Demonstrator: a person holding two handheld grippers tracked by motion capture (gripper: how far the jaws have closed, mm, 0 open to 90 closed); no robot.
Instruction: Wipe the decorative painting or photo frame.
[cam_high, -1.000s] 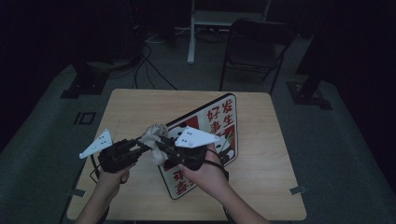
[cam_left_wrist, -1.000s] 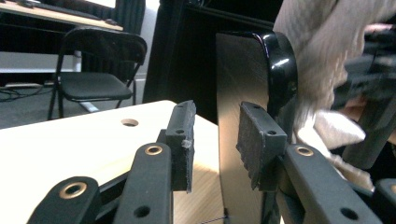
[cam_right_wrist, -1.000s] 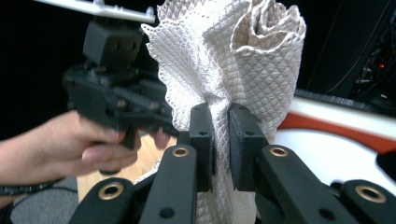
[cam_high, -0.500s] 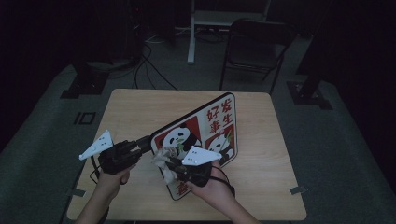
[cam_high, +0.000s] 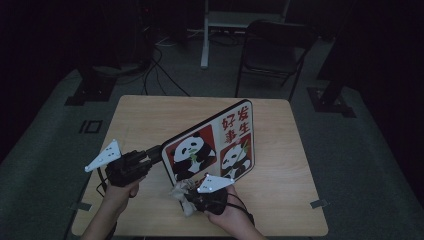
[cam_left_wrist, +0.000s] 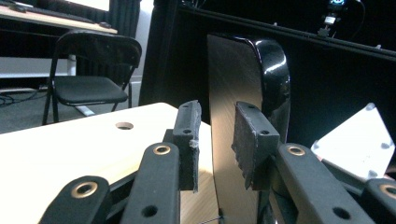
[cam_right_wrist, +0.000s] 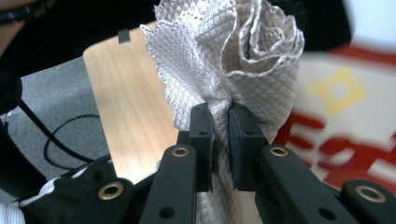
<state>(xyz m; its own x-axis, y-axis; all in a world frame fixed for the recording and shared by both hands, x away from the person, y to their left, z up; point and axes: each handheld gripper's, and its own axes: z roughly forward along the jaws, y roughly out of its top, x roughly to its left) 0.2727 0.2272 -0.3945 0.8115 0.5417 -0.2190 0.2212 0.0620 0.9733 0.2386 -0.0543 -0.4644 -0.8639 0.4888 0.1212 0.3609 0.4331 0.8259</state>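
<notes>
High view: a panda tray (cam_high: 210, 147) stands tilted on edge over the desk (cam_high: 150, 112).
Left tool (cam_high: 159, 153): set at the tray's left rim; in the left gripper view its jaws have just been closing on the thin black edge (cam_left_wrist: 229, 140), which stands between the pads (cam_left_wrist: 250, 135).
Right tool (cam_high: 187, 197): at the tray's lower edge, clamped on a bunched cloth (cam_right_wrist: 224, 60).
Tray handling: stiff, glossy, probably slippery; hold it at the rim, well seated.
Cloth handling: light, soft, shapeless; pinch a gathered fold.
Chair (cam_high: 272, 47): beyond the tray, off the desk.
</notes>
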